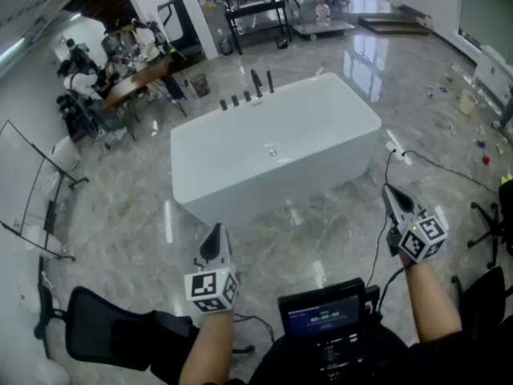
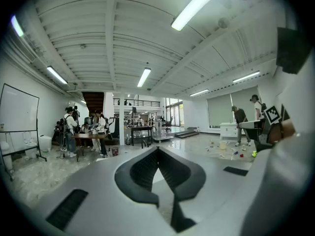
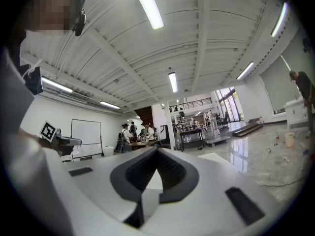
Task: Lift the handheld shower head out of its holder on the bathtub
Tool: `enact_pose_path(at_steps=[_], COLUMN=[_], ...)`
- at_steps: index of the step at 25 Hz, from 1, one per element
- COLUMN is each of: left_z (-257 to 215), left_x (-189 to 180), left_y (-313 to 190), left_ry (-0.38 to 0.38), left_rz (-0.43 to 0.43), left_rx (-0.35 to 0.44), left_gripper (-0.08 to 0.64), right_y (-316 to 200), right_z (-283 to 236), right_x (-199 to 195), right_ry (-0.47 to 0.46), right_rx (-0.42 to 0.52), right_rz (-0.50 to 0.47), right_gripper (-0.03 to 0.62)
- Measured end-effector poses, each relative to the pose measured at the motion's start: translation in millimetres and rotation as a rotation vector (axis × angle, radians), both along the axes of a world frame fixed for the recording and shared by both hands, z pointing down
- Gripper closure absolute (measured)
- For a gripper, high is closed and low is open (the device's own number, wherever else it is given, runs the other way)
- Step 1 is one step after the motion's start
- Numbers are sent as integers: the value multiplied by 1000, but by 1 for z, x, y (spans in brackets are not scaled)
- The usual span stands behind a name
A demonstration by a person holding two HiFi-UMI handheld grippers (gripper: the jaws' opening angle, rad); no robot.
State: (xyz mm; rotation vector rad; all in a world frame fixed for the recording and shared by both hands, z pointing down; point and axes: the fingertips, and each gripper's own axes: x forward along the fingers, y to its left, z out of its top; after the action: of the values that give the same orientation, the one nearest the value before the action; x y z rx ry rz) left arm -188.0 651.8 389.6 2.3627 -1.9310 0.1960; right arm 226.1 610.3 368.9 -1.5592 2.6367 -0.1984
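A white freestanding bathtub (image 1: 321, 127) stands on the marble floor in the middle of the head view. Several black fittings line its far rim. The tallest, slim upright pieces (image 1: 256, 83) stand there; which one is the handheld shower head I cannot tell at this distance. My left gripper (image 1: 214, 241) is held low in front of the tub's near left corner, jaws closed to a point, nothing in them. My right gripper (image 1: 389, 192) hovers off the tub's near right corner, also shut and empty. Both gripper views look level over the tub into the hall, fingertips (image 2: 157, 149) (image 3: 157, 150) meeting.
A screen (image 1: 325, 315) hangs at my chest. Black office chairs stand at lower left (image 1: 104, 335) and right (image 1: 489, 223). A cable (image 1: 383, 215) trails over the floor by the tub's right end. A whiteboard stand (image 1: 32, 191), a table with people (image 1: 136, 74) and a black cart (image 1: 256, 14) lie beyond.
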Motion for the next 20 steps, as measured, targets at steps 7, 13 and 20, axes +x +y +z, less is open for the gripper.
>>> enact_pose_path(at_steps=[7, 13, 20], left_z=[6, 20, 1], left_x=[21, 25, 44], left_y=[-11, -17, -23], left_ry=[-3, -2, -23], left_rz=[19, 21, 21], left_rx=[-12, -31, -4], left_gripper=[552, 552, 552], right_y=[-5, -9, -7], right_z=[11, 26, 33], right_x=[25, 35, 43], right_ry=[48, 17, -11], right_rx=[-26, -28, -36], right_rz=[53, 66, 37], right_gripper=[589, 591, 591])
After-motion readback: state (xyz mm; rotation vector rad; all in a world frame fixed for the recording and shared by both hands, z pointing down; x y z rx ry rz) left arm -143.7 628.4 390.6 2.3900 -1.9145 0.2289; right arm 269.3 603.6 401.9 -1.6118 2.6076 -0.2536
